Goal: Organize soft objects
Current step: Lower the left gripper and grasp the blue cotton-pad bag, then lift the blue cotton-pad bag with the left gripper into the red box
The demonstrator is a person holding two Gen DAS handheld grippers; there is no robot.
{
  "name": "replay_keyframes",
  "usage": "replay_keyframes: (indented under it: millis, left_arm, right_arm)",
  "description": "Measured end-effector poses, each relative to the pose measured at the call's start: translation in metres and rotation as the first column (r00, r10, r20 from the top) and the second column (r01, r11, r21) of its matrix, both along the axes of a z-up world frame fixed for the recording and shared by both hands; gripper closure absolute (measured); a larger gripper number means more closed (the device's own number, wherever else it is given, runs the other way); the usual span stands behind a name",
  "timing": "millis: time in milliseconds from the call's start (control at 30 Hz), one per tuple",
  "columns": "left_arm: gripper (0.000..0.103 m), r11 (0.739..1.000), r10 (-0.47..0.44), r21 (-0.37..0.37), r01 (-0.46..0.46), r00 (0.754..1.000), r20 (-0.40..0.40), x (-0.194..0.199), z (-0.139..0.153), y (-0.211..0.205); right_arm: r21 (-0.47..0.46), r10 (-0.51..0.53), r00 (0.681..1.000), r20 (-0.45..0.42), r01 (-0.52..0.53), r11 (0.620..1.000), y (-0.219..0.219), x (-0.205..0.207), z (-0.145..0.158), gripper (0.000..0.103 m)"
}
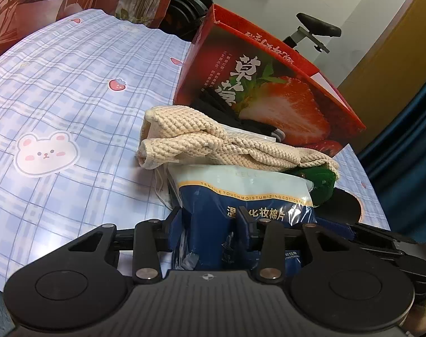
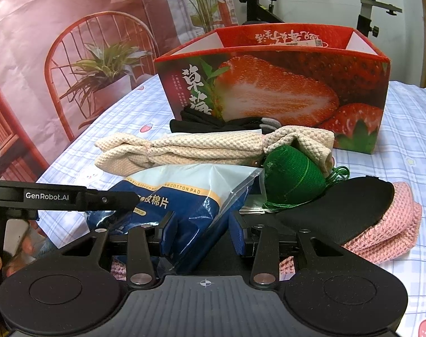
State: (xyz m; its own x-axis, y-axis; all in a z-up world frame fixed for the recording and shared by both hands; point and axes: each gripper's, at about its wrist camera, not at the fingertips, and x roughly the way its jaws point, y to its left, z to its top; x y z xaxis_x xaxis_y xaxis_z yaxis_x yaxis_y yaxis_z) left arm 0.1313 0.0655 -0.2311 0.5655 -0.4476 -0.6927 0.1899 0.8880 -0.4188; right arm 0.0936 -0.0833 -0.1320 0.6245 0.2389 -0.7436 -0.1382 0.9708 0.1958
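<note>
We counted one cotton-pad bag [image 2: 185, 196] pinched by both grippers, left [image 1: 210, 224] and right [image 2: 203, 233]; one cream knit [image 2: 190, 147] at its twelve o'clock, one strawberry box [image 2: 283, 90] beyond.

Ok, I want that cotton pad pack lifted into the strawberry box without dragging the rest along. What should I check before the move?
1. Left gripper shut on cotton pad pack: ok.
2. Right gripper shut on the same pack: ok.
3. Pack free of load: not ok, the beige knit cloth lies on it.
4. Green pouch clear of pack: not ok, it touches.
5. Strawberry box open on top: ok.
6. Room inside box: cannot tell.
</note>
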Motion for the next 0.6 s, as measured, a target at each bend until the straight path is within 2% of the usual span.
replay_keyframes:
  millis: [600]
  left_arm:
    - [0.060,1.000,-0.014,0.012,0.014,1.000,-0.001,-0.0016,0.0023,0.0002]
  right_arm:
    - [0.009,-0.002,1.000,0.000,0.002,1.000,-0.0006,0.0005,0.0007,0.066]
